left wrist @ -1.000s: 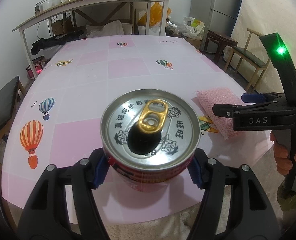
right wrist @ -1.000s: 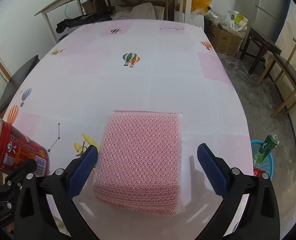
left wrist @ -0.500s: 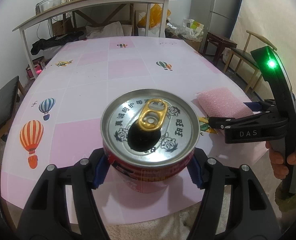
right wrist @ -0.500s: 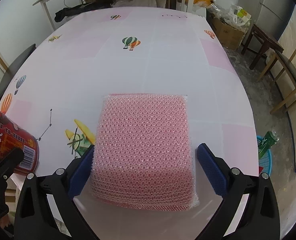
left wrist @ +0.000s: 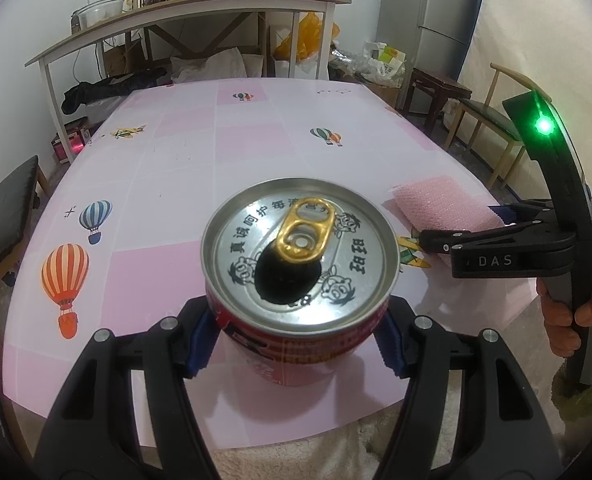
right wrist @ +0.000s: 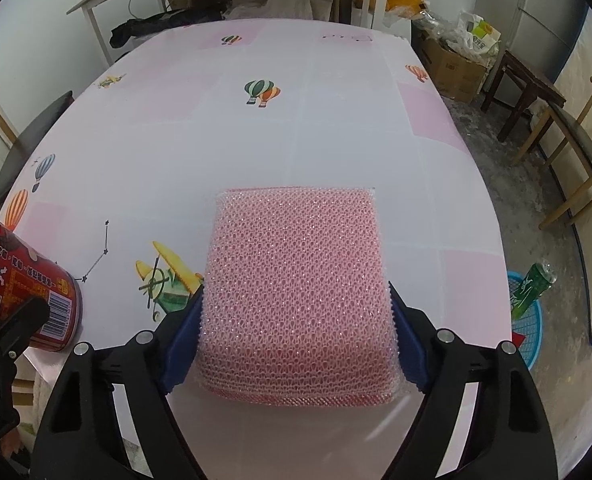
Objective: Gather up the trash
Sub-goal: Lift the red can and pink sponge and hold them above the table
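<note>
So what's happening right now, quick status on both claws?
Left gripper clamped on red can. Right gripper just closing, pads touching pink scrub pad on table. Nothing in the way.

My left gripper [left wrist: 296, 344] has black arms, blue pads and shiny round screws. My right gripper [right wrist: 296, 340] looks the same. From the left camera I see white letters "DAS" on it, a green light on its black handle, and a fuzzy green sleeve [left wrist: 584, 392].

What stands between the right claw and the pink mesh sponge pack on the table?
Nothing visible. The pink mesh sponge pack already sits between the blue pads of the right claw, which have just been closing and now touch both its sides.
</note>
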Demonstrator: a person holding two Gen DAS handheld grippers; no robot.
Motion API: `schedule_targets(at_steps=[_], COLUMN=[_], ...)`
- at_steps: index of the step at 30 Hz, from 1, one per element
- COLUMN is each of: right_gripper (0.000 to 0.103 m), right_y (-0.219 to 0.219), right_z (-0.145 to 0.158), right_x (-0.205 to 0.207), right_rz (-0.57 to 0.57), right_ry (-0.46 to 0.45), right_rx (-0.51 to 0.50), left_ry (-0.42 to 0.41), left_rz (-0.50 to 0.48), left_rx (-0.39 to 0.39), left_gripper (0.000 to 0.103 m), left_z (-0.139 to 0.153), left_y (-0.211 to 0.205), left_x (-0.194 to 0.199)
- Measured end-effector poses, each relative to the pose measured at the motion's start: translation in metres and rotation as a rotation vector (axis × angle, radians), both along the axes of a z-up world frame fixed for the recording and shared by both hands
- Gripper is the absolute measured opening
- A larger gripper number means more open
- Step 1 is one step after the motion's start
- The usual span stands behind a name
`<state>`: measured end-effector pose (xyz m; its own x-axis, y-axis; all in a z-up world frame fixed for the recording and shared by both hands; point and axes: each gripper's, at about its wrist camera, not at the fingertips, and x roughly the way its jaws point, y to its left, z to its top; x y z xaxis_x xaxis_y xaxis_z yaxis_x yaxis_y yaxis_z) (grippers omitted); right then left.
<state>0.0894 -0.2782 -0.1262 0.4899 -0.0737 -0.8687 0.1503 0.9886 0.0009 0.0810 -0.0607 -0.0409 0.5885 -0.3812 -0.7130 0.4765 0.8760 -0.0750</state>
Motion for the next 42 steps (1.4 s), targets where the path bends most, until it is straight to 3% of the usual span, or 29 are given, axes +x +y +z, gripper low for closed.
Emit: schedule_targets(at_steps=[14, 42], right_gripper=[0.079, 0.079], right_y=[-0.008, -0.009], right_z=[0.013, 0.034], right_x=[-0.008, -0.021], right_rz=[-0.014, -0.034], right_ry=[-0.04, -0.074], right_rx=[0.099, 0.114], left_ry=[-0.001, -0.045], left_rz=[0.012, 0.0], left_rx=[-0.02, -0.057], left_gripper=[0.062, 0.062], left_z=[0.002, 0.016], left_y=[0.007, 0.012], left_x=[0.003, -0.007])
